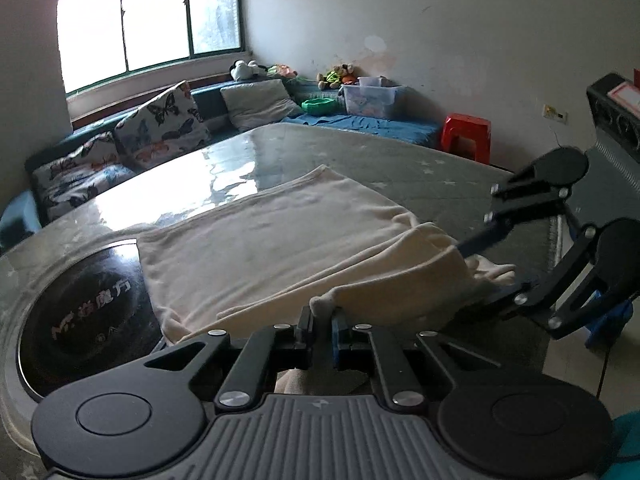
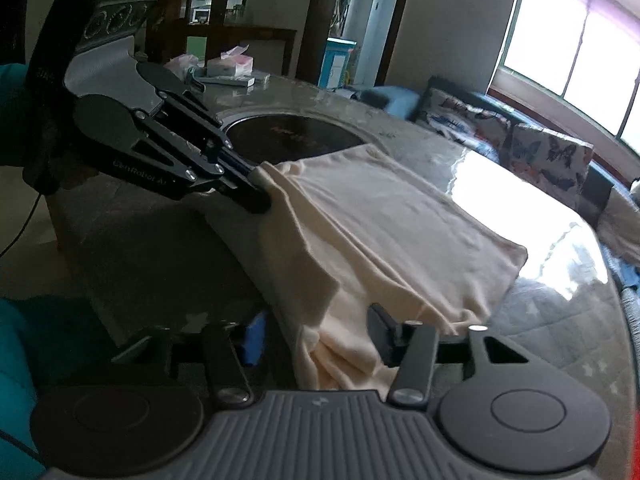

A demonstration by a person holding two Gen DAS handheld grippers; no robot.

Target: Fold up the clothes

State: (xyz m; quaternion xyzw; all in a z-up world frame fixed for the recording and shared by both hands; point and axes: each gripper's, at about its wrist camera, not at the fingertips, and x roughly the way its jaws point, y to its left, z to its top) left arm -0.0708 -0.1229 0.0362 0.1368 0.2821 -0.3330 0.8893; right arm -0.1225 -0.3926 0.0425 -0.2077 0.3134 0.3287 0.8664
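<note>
The cream garment (image 1: 280,240) was spread on the bench (image 1: 440,168) beside the black hotplate (image 1: 88,320), its near edge pinched shut-tight by left tongs (image 1: 322,320) and right tongs (image 2: 320,344), best kept level and taut.

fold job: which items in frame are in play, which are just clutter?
In play:
cream garment, near edge lifted
left gripper, shut on garment
right gripper, shut on garment
table

Clutter:
black hotplate set in table
butterfly cushions
red stool
plastic bin
plush toys
tissue packs
</note>
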